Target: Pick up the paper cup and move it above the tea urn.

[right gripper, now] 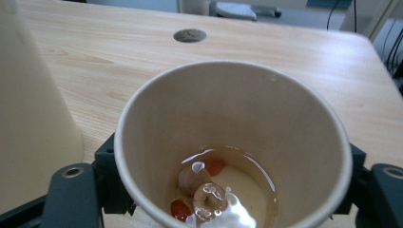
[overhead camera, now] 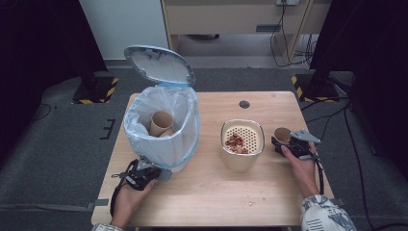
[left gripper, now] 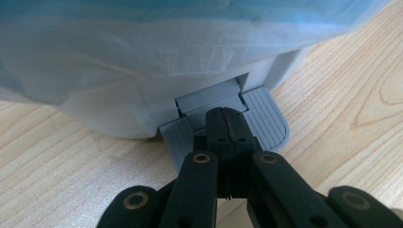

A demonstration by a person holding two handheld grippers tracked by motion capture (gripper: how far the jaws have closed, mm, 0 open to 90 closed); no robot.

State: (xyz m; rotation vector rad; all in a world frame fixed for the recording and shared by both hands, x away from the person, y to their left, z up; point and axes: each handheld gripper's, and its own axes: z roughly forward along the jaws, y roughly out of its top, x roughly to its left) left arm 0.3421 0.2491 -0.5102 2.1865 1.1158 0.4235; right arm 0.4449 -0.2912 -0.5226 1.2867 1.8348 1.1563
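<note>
Jaws of the right gripper [overhead camera: 284, 143] clamp a paper cup [right gripper: 233, 147] just right of the strainer bowl [overhead camera: 242, 144], dregs inside, maybe nuts. Left gripper [left gripper: 227, 124], pressed together, sits on the bin's pedal [left gripper: 266, 121].

matt paper cup [right gripper: 233, 137], perhaps waxed
</note>
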